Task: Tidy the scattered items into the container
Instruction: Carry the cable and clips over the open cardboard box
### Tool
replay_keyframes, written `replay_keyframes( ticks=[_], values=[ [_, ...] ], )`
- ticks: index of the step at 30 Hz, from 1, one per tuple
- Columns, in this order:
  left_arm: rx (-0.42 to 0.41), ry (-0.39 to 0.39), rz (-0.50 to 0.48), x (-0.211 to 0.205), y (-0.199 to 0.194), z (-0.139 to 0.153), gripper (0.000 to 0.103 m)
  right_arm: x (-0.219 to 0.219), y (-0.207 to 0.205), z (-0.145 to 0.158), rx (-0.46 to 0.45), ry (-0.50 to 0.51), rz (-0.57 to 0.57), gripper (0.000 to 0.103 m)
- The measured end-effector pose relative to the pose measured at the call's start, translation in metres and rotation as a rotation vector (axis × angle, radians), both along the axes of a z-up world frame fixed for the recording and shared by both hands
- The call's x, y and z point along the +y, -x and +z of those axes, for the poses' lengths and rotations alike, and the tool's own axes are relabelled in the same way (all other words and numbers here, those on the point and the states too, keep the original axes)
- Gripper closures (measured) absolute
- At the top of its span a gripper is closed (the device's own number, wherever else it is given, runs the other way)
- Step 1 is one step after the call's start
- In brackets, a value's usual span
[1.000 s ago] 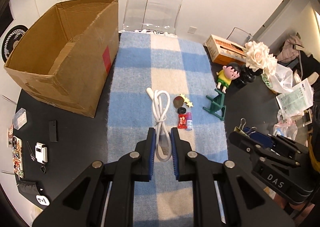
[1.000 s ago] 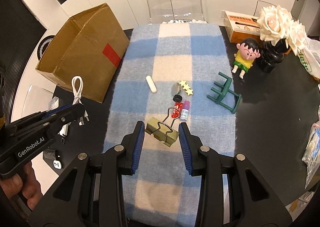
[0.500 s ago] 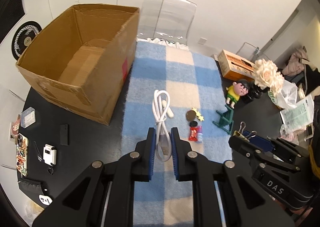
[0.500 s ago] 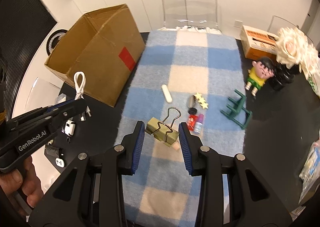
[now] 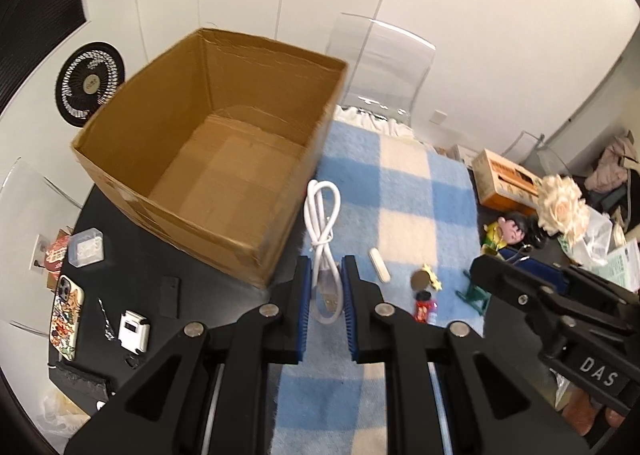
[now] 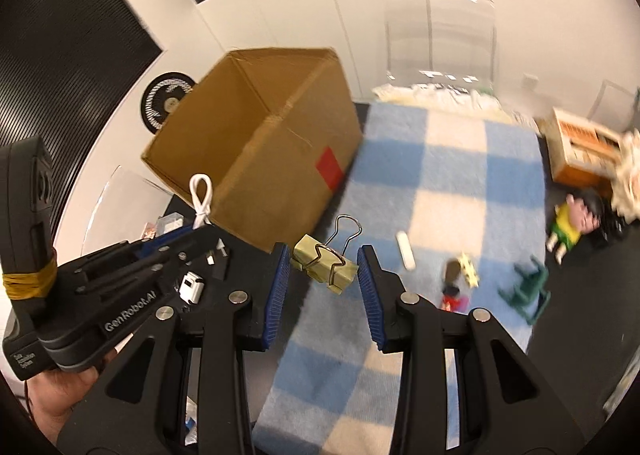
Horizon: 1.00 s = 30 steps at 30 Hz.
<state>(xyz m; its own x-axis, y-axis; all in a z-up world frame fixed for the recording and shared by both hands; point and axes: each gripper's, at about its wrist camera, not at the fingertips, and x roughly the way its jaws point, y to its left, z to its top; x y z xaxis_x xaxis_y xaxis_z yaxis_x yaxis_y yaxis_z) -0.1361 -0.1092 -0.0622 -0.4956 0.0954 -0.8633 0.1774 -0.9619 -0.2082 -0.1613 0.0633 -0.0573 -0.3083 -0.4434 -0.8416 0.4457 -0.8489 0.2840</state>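
My left gripper (image 5: pixel 325 275) is shut on a coiled white cable (image 5: pixel 323 223), whose loop sticks out ahead of the fingers, just right of the open cardboard box (image 5: pixel 224 159). The box looks bare inside. My right gripper (image 6: pixel 323 265) is shut on a yellow-green binder clip (image 6: pixel 325 266), held in the air over the blanket's left edge near the box (image 6: pixel 260 175). On the blue and cream checked blanket (image 5: pixel 404 183) lie a white stick (image 5: pixel 379 264), a brown disc with yellow stars (image 5: pixel 425 278), a red packet (image 5: pixel 424 306) and a green toy chair (image 6: pixel 526 289).
Left of the box on the black table (image 5: pixel 132 255) lie a phone (image 5: pixel 68 317), a clear case (image 5: pixel 86 253), a white device (image 5: pixel 134 331) and small black parts. A doll (image 5: pixel 505 229), white roses (image 5: pixel 560 209), an orange box (image 5: pixel 505 183) and papers crowd the right. A clear chair (image 5: pixel 384 63) stands behind.
Both grippers have risen and moved left toward the box, each carrying its load. The box's inside now shows in the left wrist view, and the right wrist view is blurred by motion.
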Motion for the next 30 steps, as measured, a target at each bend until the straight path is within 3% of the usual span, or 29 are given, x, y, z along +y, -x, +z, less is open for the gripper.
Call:
replay_keyframes(
  ticks=[17,30],
  values=[
    [0.023,-0.015,0.11,-0.063,0.028,0.02,0.088,-0.102,0.029,0.033,0.05,-0.004,0.186,0.066],
    [-0.002,-0.019,0.163,-0.105,0.057,0.02,0.088,-0.152,0.059,0.034,0.008,0.0,0.211,0.066]
  ],
)
